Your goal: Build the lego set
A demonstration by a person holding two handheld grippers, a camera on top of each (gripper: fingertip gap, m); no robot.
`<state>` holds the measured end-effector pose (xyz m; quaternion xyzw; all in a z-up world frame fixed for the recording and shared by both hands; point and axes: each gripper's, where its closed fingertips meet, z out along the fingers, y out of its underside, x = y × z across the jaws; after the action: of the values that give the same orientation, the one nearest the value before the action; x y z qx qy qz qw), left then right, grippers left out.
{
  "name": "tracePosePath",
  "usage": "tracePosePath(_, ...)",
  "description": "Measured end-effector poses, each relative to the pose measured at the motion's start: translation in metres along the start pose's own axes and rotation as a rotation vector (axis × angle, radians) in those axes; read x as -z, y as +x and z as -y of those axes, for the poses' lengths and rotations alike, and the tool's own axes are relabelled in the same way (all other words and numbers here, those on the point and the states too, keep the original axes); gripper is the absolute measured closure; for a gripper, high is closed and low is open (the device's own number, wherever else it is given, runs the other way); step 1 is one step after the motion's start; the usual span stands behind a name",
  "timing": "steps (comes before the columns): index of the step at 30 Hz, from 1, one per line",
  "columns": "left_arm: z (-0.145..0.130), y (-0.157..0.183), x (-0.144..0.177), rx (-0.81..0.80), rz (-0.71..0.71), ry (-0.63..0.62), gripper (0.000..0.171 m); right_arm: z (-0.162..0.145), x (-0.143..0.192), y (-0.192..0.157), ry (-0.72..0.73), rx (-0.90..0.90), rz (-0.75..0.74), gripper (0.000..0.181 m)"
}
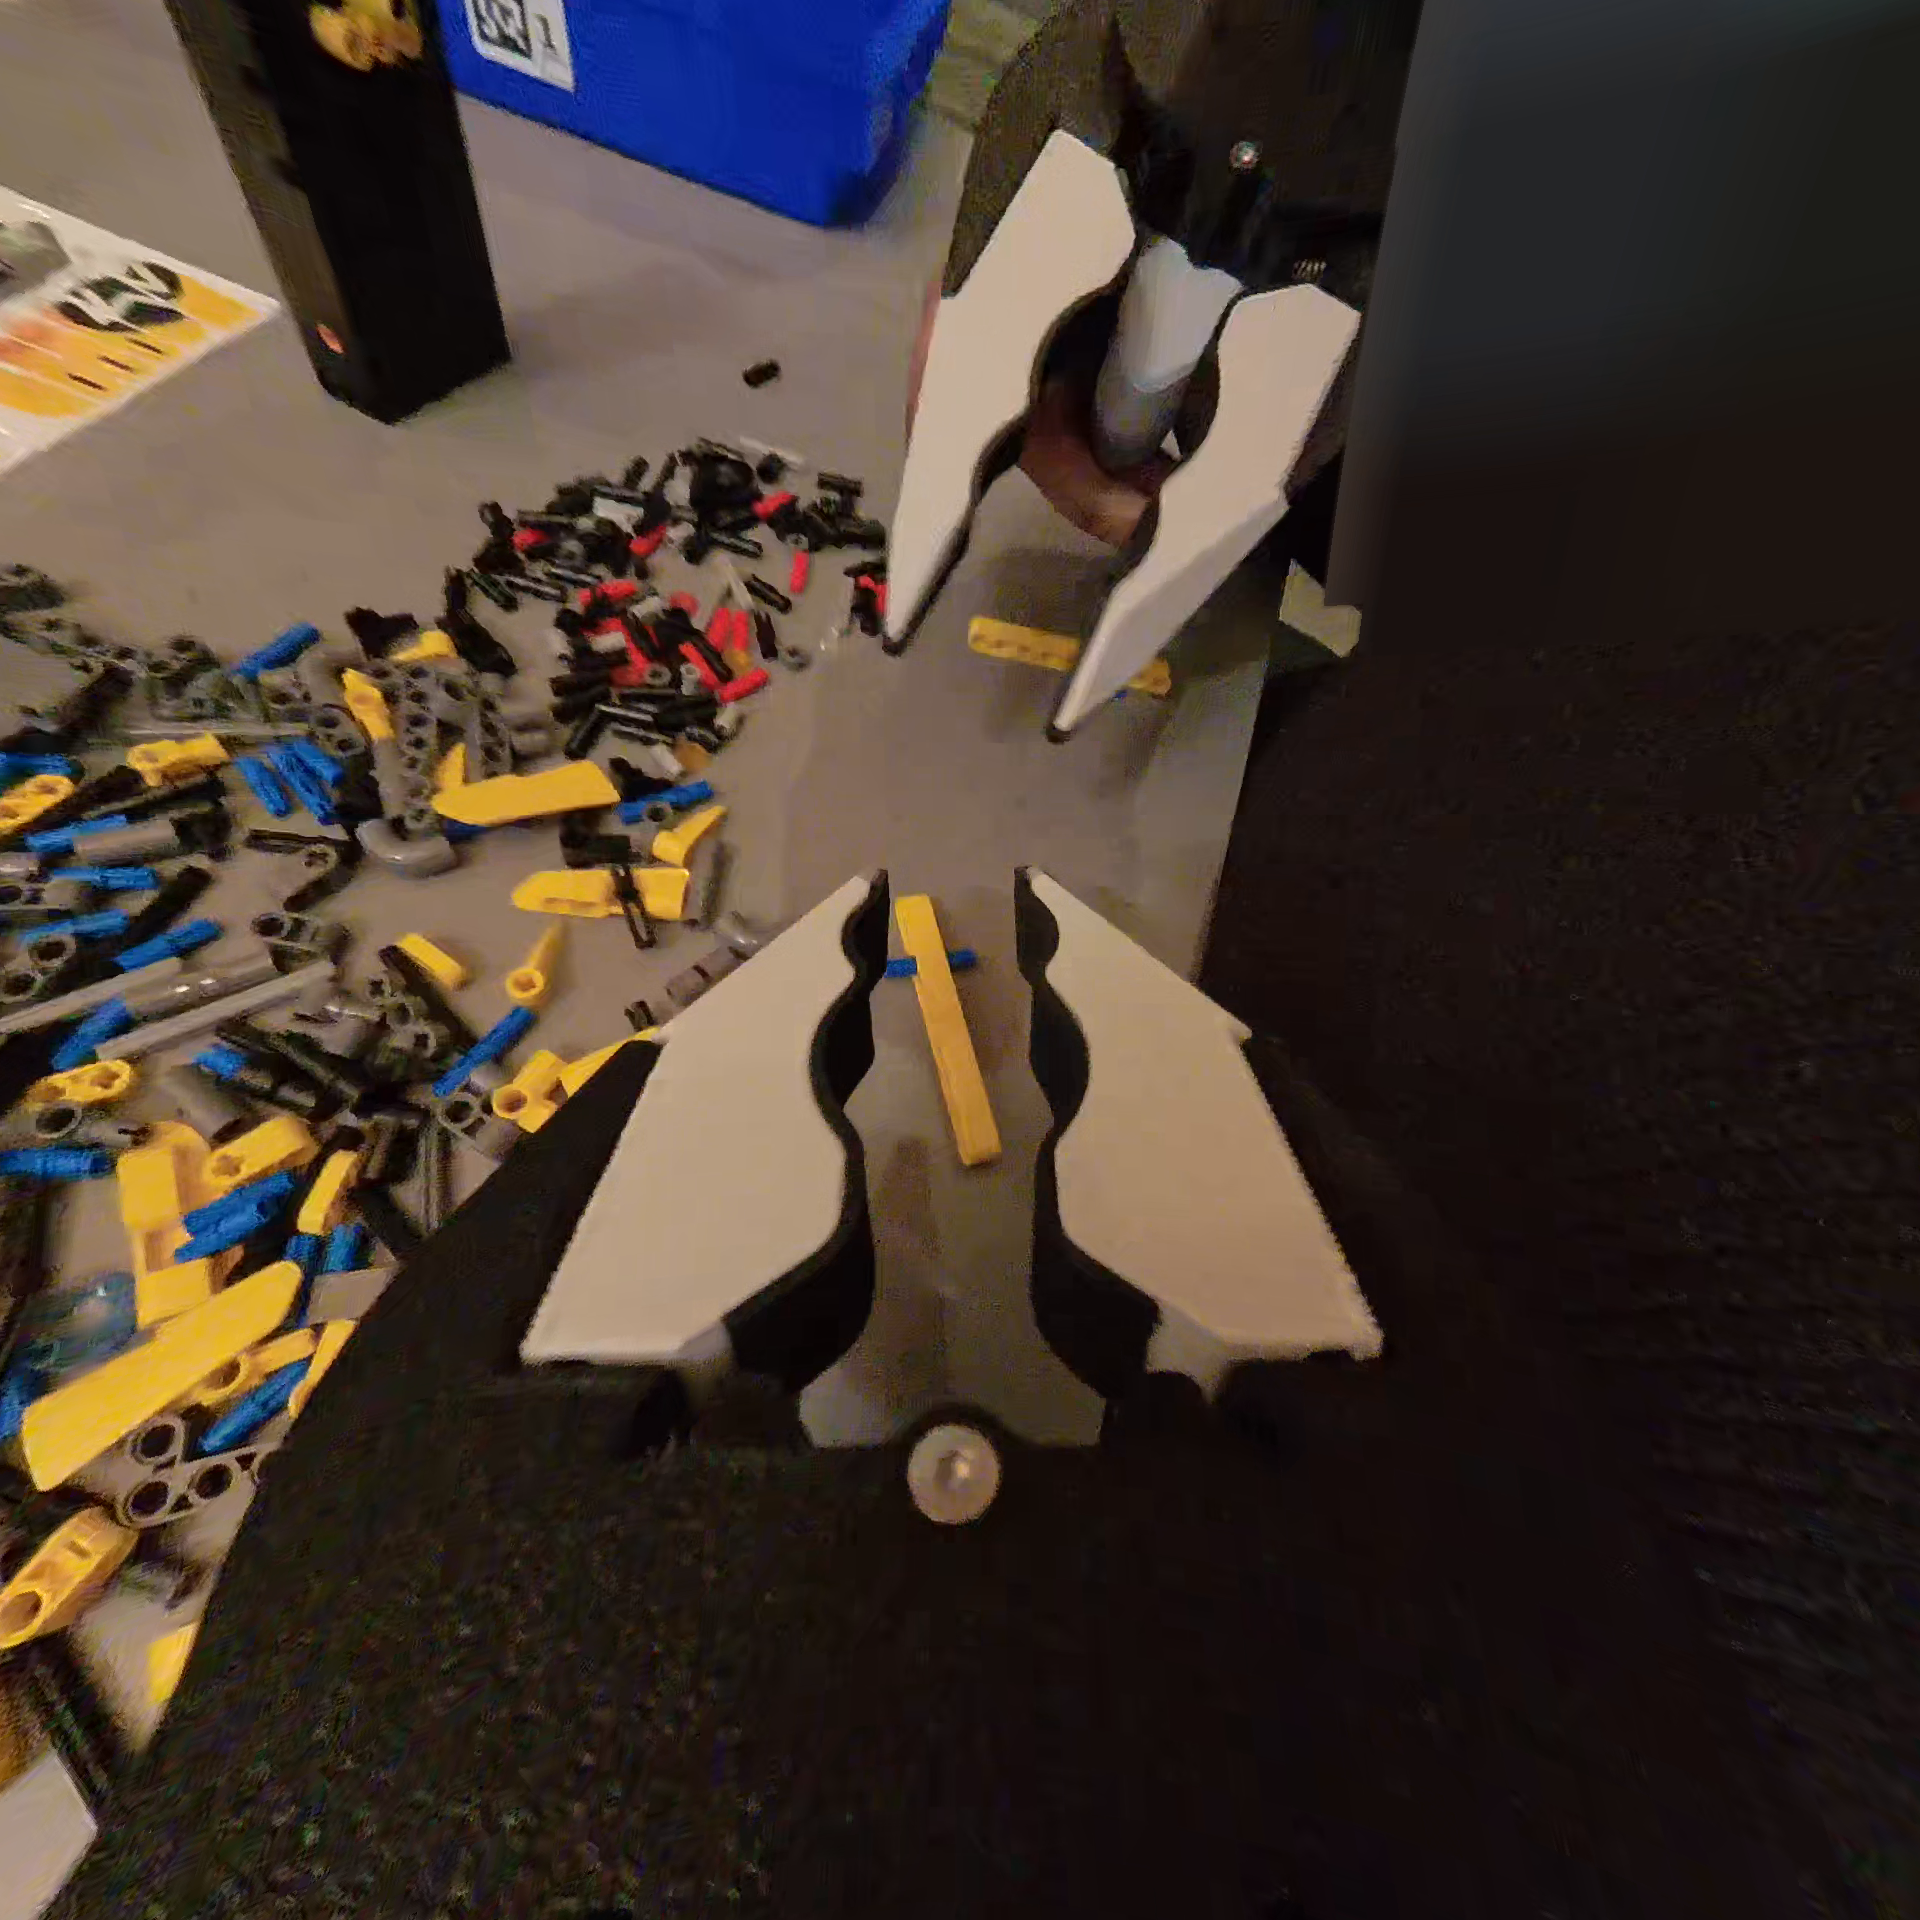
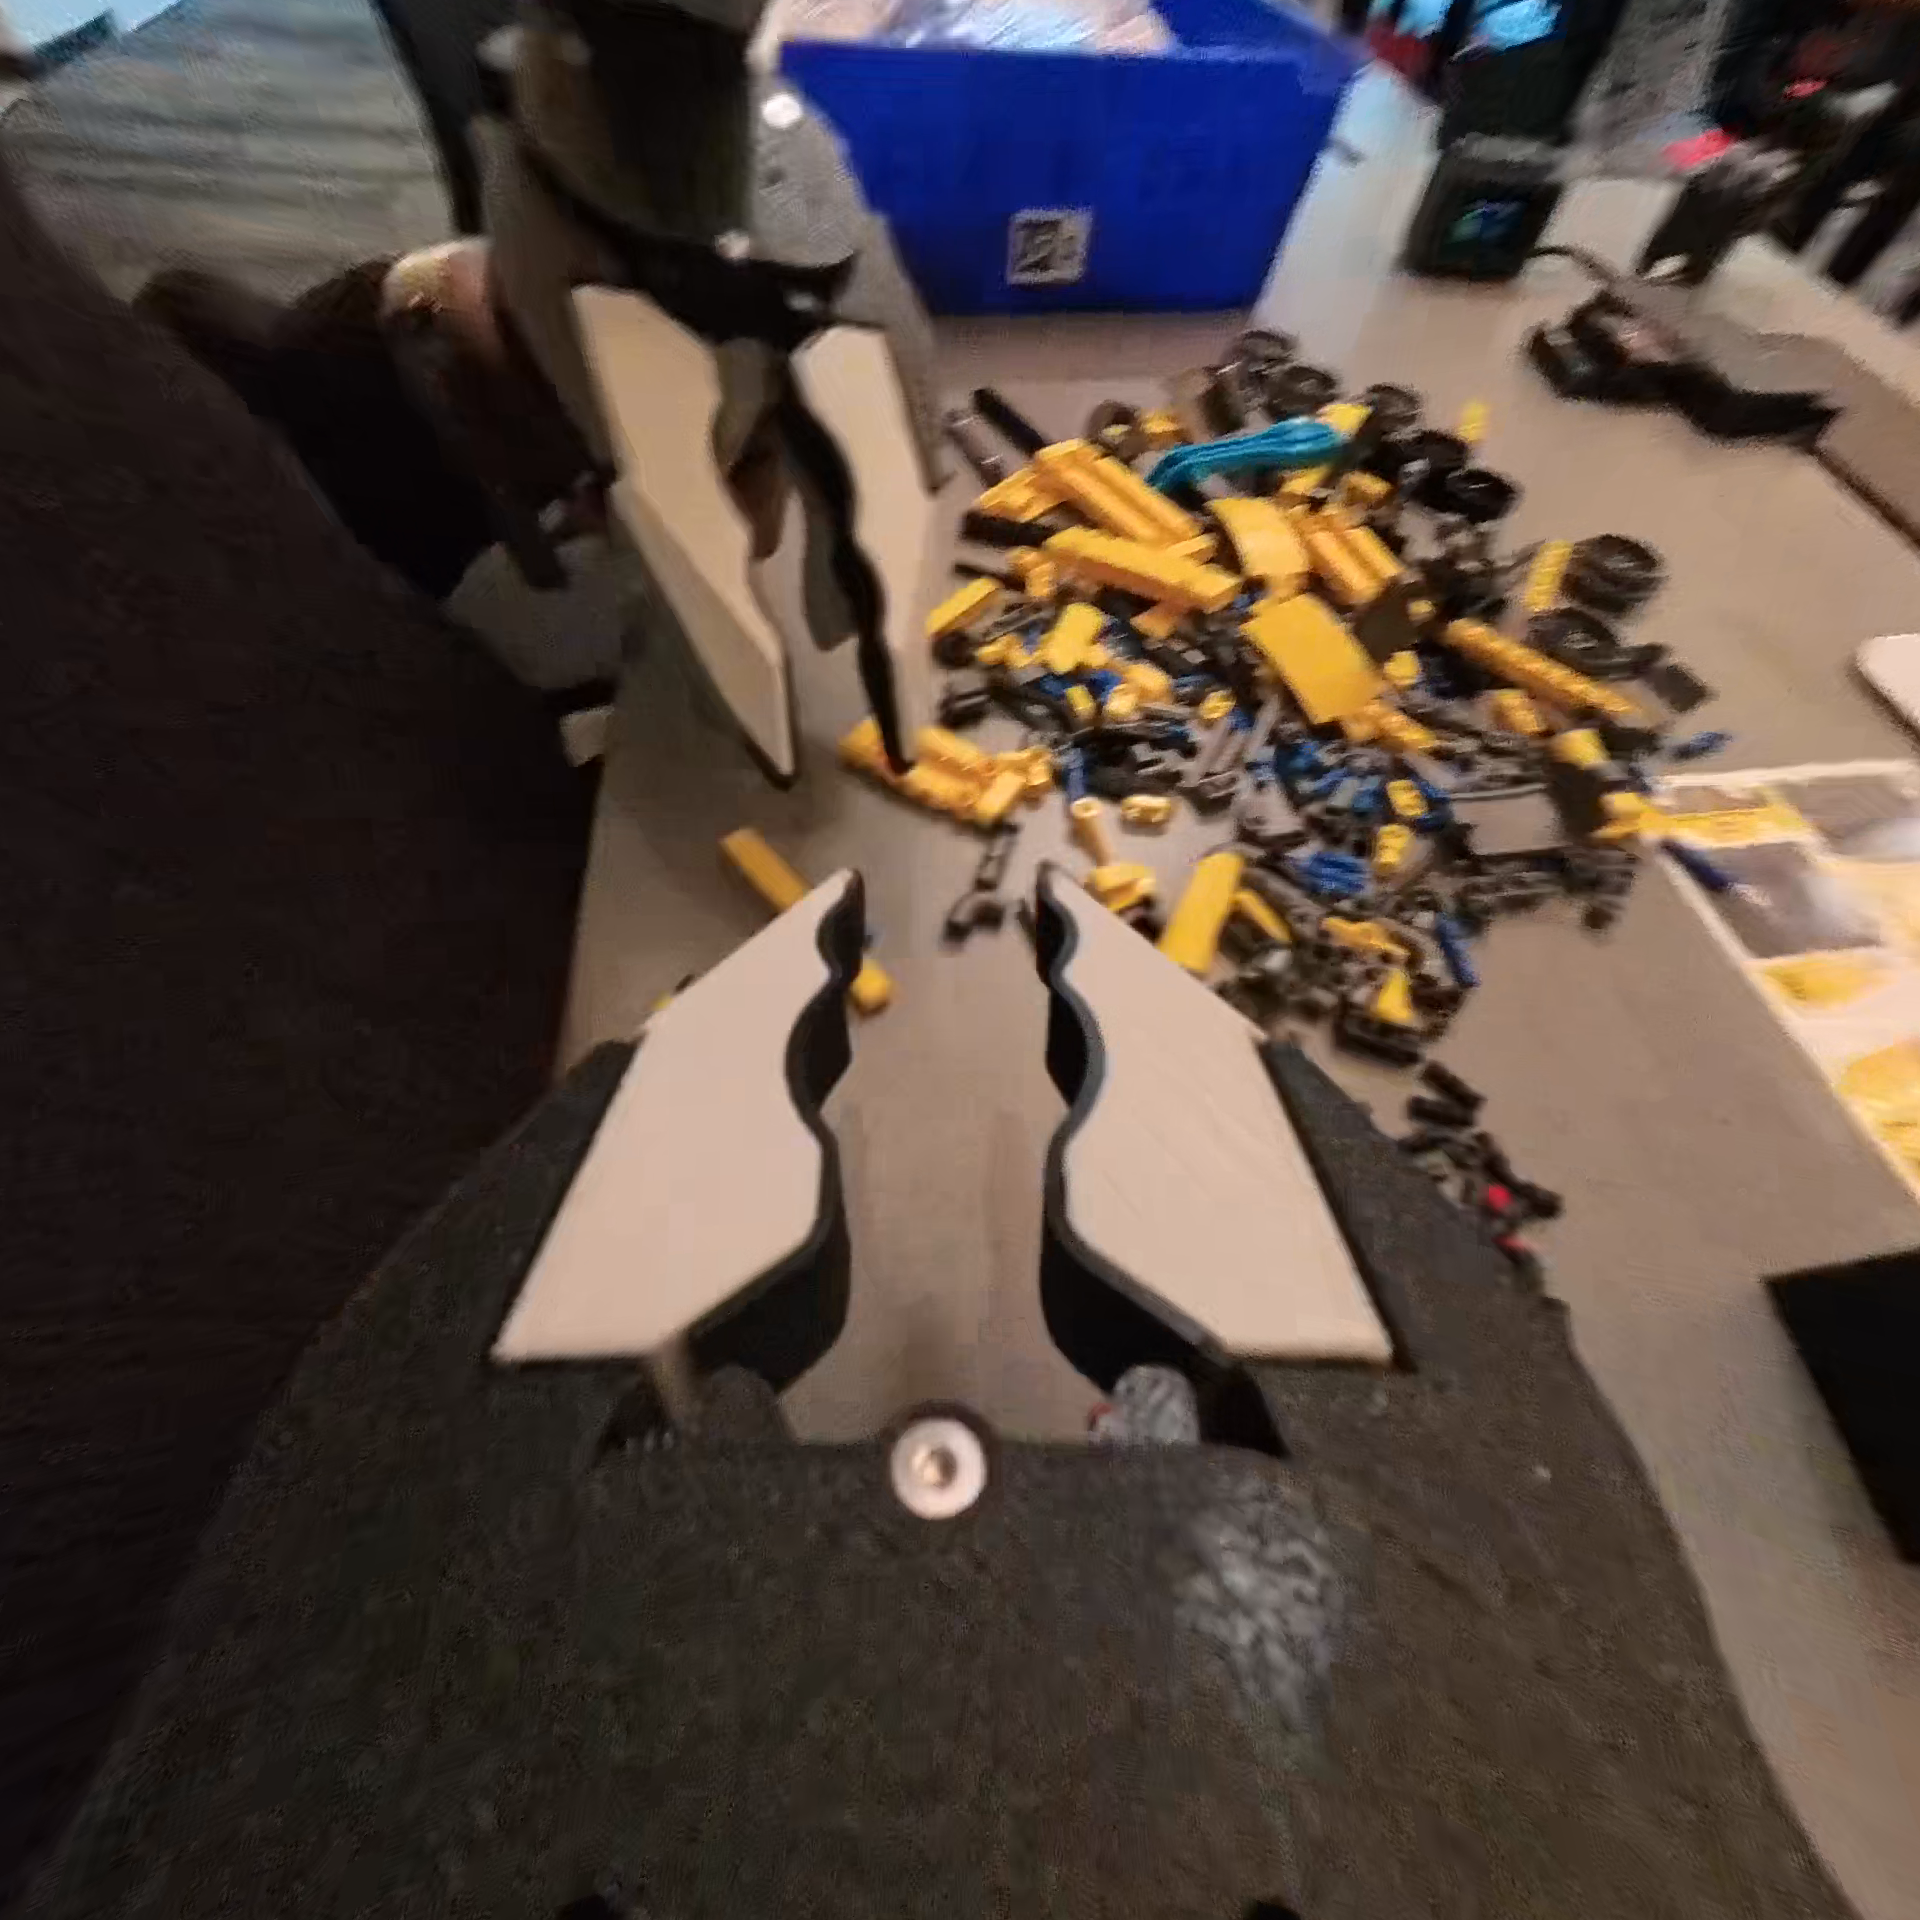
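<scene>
My left gripper [image 1: 953, 878] is open and empty, low over the grey table [image 1: 644, 312]. A yellow beam with a blue pin [image 1: 945, 1029] lies flat between its fingers, not touching them. My right gripper [image 1: 977, 686] is open just beyond, its tips down around a second yellow beam [image 1: 1023, 644]. In the right wrist view my right gripper [image 2: 948, 878] is open and empty, with a yellow beam [image 2: 769, 868] partly under its left finger. The left gripper [image 2: 840, 769] points down there, one tip at a yellow beam [image 2: 935, 774].
A heap of yellow, blue and grey building pieces [image 1: 208, 987] and a patch of small black and red pins [image 1: 675, 603] fill the left. A blue bin [image 1: 727, 94], a tall black box [image 1: 343, 208] and printed sheets [image 1: 104, 322] stand behind. The table edge meets dark fabric [image 1: 1558, 1039].
</scene>
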<state>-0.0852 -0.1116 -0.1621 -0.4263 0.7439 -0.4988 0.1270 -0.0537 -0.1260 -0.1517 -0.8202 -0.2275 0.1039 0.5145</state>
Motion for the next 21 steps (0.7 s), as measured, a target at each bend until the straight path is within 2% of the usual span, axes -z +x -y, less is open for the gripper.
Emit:
tracePosePath(3,-0.01,0.004,-0.004,-0.074,0.041,-0.046,0.148,-0.032,-0.004,-0.042,-0.151,0.156,0.166,0.144)
tracePosePath(7,-0.023,-0.001,-0.015,-0.096,0.086,-0.092,0.147,-0.046,-0.012,-0.046,-0.229,0.317,0.188,0.145)
tracePosePath(12,-0.035,-0.009,-0.02,-0.149,0.132,-0.196,0.147,-0.037,-0.022,-0.057,-0.217,0.355,0.321,0.154)
tracePosePath(16,-0.043,-0.003,-0.023,-0.076,0.004,-0.209,0.148,-0.049,-0.032,-0.06,-0.273,0.38,0.369,0.154)
tracePosePath(20,-0.047,-0.003,-0.025,-0.061,-0.04,-0.245,0.149,-0.054,-0.033,-0.066,-0.28,0.319,0.436,0.165)
tracePosePath(21,-0.047,-0.006,-0.026,-0.068,-0.021,-0.247,0.156,-0.054,-0.033,-0.067,-0.276,0.299,0.445,0.17)
